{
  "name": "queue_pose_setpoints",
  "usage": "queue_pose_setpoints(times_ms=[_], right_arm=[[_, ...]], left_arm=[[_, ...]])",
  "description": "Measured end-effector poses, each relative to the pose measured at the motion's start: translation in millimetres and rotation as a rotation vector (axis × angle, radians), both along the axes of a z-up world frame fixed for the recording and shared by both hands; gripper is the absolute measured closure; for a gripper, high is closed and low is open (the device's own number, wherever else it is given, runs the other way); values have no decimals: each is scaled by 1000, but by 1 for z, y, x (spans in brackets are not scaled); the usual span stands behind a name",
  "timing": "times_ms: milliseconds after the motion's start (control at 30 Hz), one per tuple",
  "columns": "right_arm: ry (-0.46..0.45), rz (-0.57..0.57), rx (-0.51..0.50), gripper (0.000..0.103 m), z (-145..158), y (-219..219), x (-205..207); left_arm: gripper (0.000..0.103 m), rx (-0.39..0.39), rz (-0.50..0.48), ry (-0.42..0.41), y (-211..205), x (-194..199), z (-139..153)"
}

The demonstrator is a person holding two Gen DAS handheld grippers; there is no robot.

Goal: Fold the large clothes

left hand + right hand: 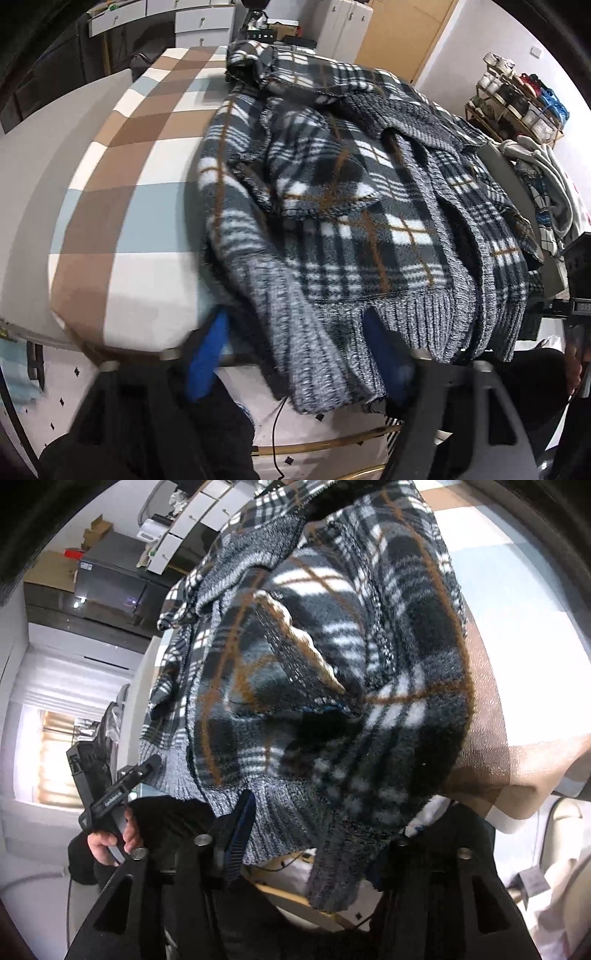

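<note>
1. Plaid fleece jacket (332,192) lay crumpled on the checked bed (122,177), filling the centre and right of the left wrist view, ribbed hem (406,317) hanging over the near edge.
2. Left tongs (299,354) stood part open at lower centre, hem between the blue pads (207,362); grip not confirmed, blurred.
3. Right tongs (317,834) likewise straddled the hem, one pad (240,827) against the knit; hold unclear.
4. Probably placed at the hem's two ends to spread the jacket flat before folding.
</note>
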State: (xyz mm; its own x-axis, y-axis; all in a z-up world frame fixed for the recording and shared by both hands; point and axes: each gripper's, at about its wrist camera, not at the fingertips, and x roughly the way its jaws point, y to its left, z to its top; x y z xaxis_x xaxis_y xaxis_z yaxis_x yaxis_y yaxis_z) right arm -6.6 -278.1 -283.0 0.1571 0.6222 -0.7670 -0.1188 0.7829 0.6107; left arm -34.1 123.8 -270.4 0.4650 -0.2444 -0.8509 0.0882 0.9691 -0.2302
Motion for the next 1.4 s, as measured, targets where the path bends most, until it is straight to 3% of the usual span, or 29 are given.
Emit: queue_pose_setpoints(times_ms=[33, 67, 167, 267, 367, 433, 533, 700, 900, 1033, 1100, 1167, 1200, 1233, 1400], right_arm=[[-4, -2, 9, 75, 1, 0, 0], [-12, -10, 12, 81, 2, -2, 0], [-52, -21, 38, 90, 9, -5, -3], [-112, -37, 80, 93, 19, -10, -8], [-151, -67, 133, 94, 25, -16, -11], [-155, -90, 185, 94, 25, -22, -10], [-137, -107, 223, 94, 22, -26, -8], [-134, -83, 170, 93, 22, -16, -8], [-78, -44, 111, 91, 15, -10, -5], [-34, -31, 81, 89, 8, -5, -1], [-17, -15, 65, 86, 6, 1, 1], [-33, -5, 41, 86, 8, 4, 0], [-48, -4, 35, 89, 10, 6, 0], [-67, -1, 36, 92, 13, 6, -1], [-163, -12, 70, 94, 29, -2, -13]], left_arm=[[76, 7, 5, 0, 0, 1, 0], [88, 27, 6, 1, -2, 2, 0], [94, 24, -3, 8, -8, 5, 1], [96, -81, -6, 35, 0, 6, 5], [96, -271, -7, 52, 20, 5, 12], [96, -440, -20, 48, 36, 4, 15], [96, -523, -36, 42, 43, 6, 14], [89, -499, -50, 84, 30, 11, 9], [51, -375, -65, 171, 11, 14, -3], [46, -323, -88, 135, 4, 8, 3], [46, -311, -98, 126, 2, 7, 2], [55, -281, -90, 121, 0, 5, 3], [81, -258, -87, 133, 0, 5, 0], [94, -234, -77, 153, 1, 6, -4], [96, -223, -27, 158, 8, 0, -3]])
